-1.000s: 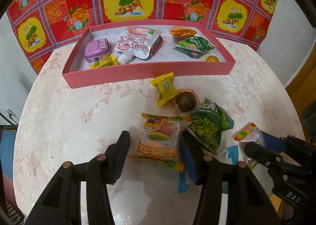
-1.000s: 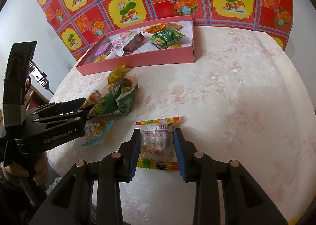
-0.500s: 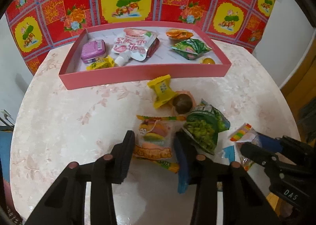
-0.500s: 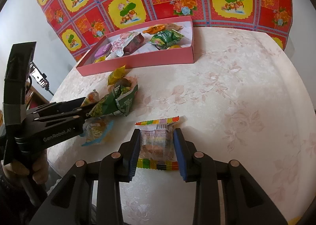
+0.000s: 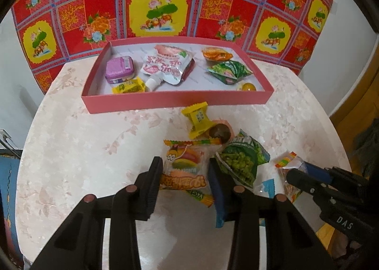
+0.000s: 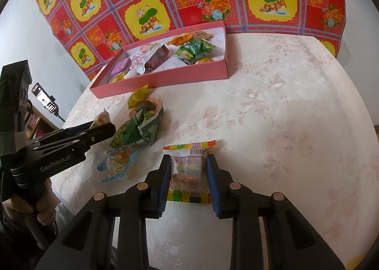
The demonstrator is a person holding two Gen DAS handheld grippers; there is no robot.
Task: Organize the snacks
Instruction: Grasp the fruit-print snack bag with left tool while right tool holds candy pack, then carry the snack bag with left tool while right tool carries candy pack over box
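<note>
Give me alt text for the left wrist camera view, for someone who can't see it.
The left gripper closes on a burger gummy packet lying on a pale round table. A green pea bag, a yellow candy and a brown ball lie just beyond. Behind them, a pink tray holds more snacks.

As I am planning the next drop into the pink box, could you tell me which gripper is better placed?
Probably the left gripper: its burger gummy packet lies nearer the pink box than the right gripper's rainbow-edged packet.
</note>
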